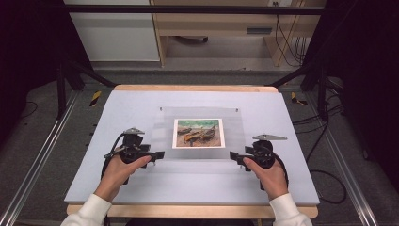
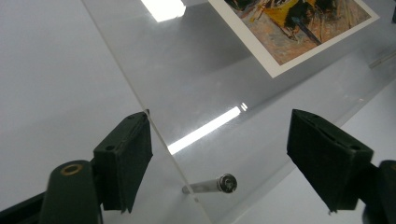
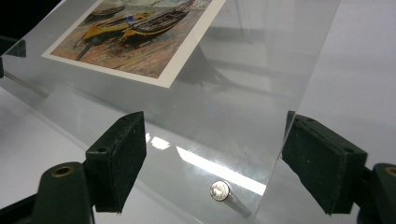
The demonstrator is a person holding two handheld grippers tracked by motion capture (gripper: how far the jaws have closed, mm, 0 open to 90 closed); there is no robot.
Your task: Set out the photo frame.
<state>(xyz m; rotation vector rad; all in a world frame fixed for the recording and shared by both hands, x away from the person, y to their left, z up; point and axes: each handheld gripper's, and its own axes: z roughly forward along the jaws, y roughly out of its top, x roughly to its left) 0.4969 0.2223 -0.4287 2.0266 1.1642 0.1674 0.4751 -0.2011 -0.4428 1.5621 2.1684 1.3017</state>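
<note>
A clear acrylic panel (image 1: 162,136) lies on the pale blue mat (image 1: 117,117), with a print of beached boats (image 1: 198,133) in its middle. My left gripper (image 1: 160,154) sits at the panel's near left corner. In the left gripper view its jaws (image 2: 219,158) stand open astride that corner and a metal standoff screw (image 2: 227,182), with the left pad against the panel's edge. My right gripper (image 1: 233,156) is at the near right corner. Its jaws (image 3: 215,158) are likewise open around the corner and another screw (image 3: 219,190), with the print (image 3: 135,32) beyond them.
The mat covers a wooden table (image 1: 197,88). Metal rails (image 1: 42,150) run along the floor on both sides, and cables (image 1: 324,174) lie at the right. Dark stand legs and a wooden desk (image 1: 211,28) stand behind the table.
</note>
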